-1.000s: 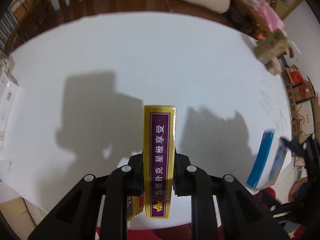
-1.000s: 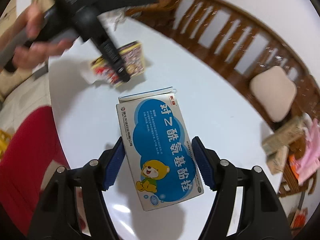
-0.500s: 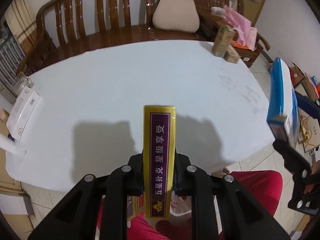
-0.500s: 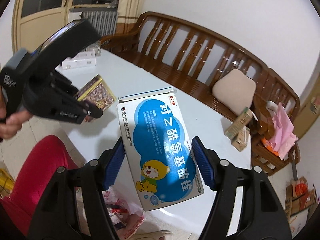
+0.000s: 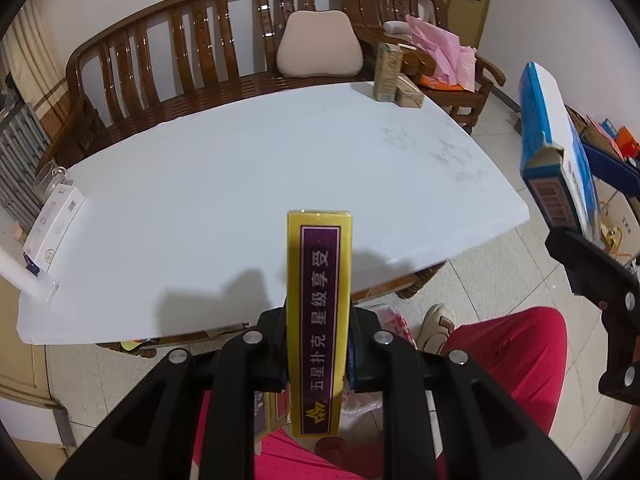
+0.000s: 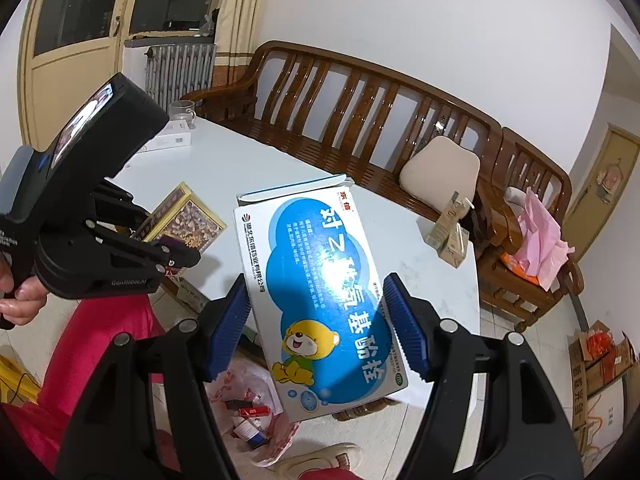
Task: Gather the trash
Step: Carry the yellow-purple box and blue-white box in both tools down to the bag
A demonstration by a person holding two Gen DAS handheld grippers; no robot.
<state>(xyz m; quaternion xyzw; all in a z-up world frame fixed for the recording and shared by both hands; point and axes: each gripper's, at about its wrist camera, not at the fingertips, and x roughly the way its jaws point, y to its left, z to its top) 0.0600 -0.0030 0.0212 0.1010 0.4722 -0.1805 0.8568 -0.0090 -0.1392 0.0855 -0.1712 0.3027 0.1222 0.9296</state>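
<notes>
My left gripper [image 5: 319,354] is shut on a yellow and purple playing-card box [image 5: 320,312], held edge-up above the near edge of the white table [image 5: 248,168]. My right gripper [image 6: 318,328] is shut on a blue and white medicine box [image 6: 320,292] with a cartoon bear, held in the air beside the table. That box also shows in the left wrist view [image 5: 554,152], and the card box in the right wrist view [image 6: 186,220]. A thin plastic trash bag [image 6: 256,412] with scraps in it lies on the floor below the right gripper.
A wooden bench [image 5: 208,56] with a beige cushion [image 5: 318,46] stands behind the table. Small cartons [image 5: 394,80] stand at the table's far right corner. A white box [image 5: 54,224] and a glass [image 5: 50,178] sit at its left end. My red-clad legs [image 5: 504,372] are below.
Both grippers have lifted and pulled back from the table with their boxes still held. The views now look over the table edge to the floor, the legs and the trash bag.
</notes>
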